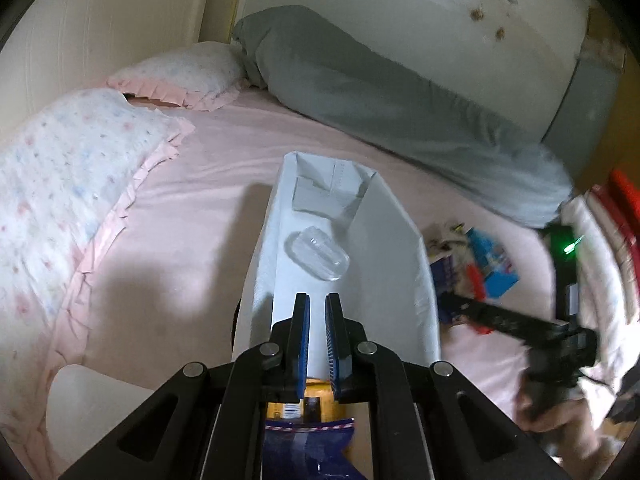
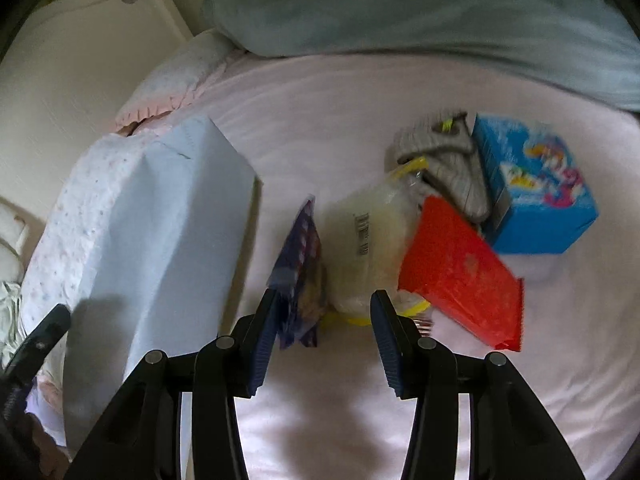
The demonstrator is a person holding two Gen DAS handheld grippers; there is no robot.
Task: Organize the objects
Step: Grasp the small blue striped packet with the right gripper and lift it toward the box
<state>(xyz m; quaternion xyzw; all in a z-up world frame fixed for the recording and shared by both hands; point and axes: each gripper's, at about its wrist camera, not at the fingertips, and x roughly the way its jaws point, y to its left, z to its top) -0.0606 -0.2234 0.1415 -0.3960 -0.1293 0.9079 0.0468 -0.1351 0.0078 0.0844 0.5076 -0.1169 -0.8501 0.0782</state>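
Note:
A long white cardboard box lies on the pink bed with a clear plastic case inside it. My left gripper hangs over the box's near end, shut to a narrow slit; I cannot tell if it pinches anything. A blue packet and something yellow show under it. My right gripper is open above a heap: a blue patterned packet by its left finger, a pale bag between the fingers but untouched, and a red packet. The box stands to the left.
A blue printed carton and a grey knitted cloth lie behind the heap. Two flowered pillows line the left side, and a grey-green bolster runs along the far wall. A hand holds the right gripper.

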